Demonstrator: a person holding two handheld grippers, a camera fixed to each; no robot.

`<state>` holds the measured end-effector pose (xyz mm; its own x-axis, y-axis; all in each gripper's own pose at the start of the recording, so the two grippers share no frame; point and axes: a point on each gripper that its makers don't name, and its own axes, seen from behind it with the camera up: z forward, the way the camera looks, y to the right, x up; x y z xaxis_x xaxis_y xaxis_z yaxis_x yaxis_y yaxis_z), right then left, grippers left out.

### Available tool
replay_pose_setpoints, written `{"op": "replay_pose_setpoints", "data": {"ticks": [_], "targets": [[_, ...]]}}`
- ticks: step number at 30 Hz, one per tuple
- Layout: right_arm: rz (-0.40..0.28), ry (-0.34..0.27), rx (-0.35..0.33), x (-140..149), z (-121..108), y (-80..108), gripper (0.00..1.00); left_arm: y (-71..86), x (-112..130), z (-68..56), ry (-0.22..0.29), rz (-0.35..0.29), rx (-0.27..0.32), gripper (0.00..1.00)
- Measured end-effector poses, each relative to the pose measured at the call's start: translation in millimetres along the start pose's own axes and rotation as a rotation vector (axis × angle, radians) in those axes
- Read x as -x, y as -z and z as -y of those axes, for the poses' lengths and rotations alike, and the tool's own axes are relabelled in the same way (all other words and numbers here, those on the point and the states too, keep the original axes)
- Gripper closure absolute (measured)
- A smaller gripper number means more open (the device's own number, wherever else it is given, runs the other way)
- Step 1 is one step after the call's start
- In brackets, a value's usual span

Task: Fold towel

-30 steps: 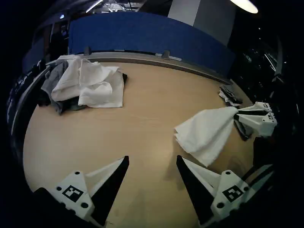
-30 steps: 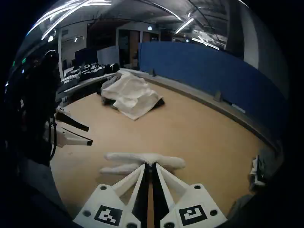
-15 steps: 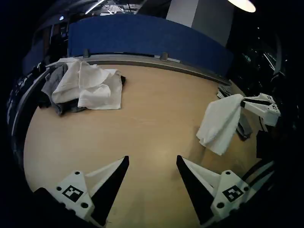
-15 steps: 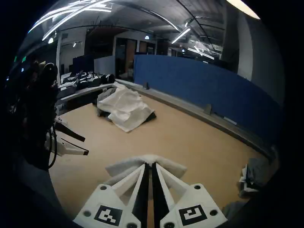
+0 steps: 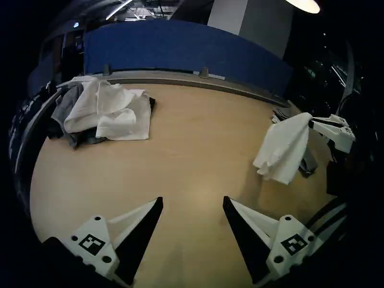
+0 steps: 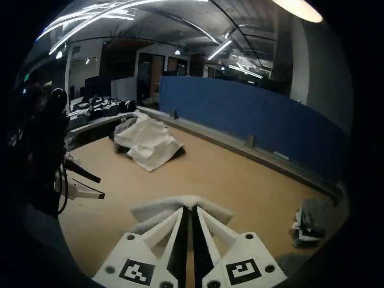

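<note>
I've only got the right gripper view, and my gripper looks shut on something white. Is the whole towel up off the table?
Observer: In the left gripper view the towel hangs bunched from the right gripper, pinched at one end. I cannot tell whether its lower edge touches the table.
Operator: Is the left gripper holding any of it?
Observer: No. The left gripper is open, well apart from the towel, with nothing between its fingers.
</note>
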<state>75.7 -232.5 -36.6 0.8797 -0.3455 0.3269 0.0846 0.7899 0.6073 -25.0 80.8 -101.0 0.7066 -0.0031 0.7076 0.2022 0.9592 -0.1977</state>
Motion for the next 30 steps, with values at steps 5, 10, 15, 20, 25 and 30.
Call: {"op": "replay_pose_setpoints", "data": {"ticks": [5, 10, 15, 20, 25, 30], "targets": [[-0.006, -0.016, 0.032, 0, -20, 8.6, 0.95, -1.3, 1, -5.1, -0.005, 0.001, 0.006, 0.07], [-0.009, -0.025, 0.065, 2, -44, 19.0, 0.95, -3.9, 2, -10.1, -0.01, 0.002, 0.011, 0.07], [-0.014, -0.038, 0.095, 5, -70, 29.6, 0.95, -6.9, 3, -14.0, -0.017, 0.004, 0.011, 0.07], [-0.022, -0.048, 0.131, 6, -101, 39.7, 0.95, -8.3, 4, -15.6, -0.022, 0.005, 0.007, 0.07], [-0.027, -0.052, 0.169, 6, -137, 49.8, 0.95, -9.5, 5, -16.8, -0.019, 0.005, 0.002, 0.07], [-0.022, -0.038, 0.21, 11, -173, 58.1, 0.95, -11.8, 6, -18.3, -0.023, 0.008, -0.004, 0.07]]}}
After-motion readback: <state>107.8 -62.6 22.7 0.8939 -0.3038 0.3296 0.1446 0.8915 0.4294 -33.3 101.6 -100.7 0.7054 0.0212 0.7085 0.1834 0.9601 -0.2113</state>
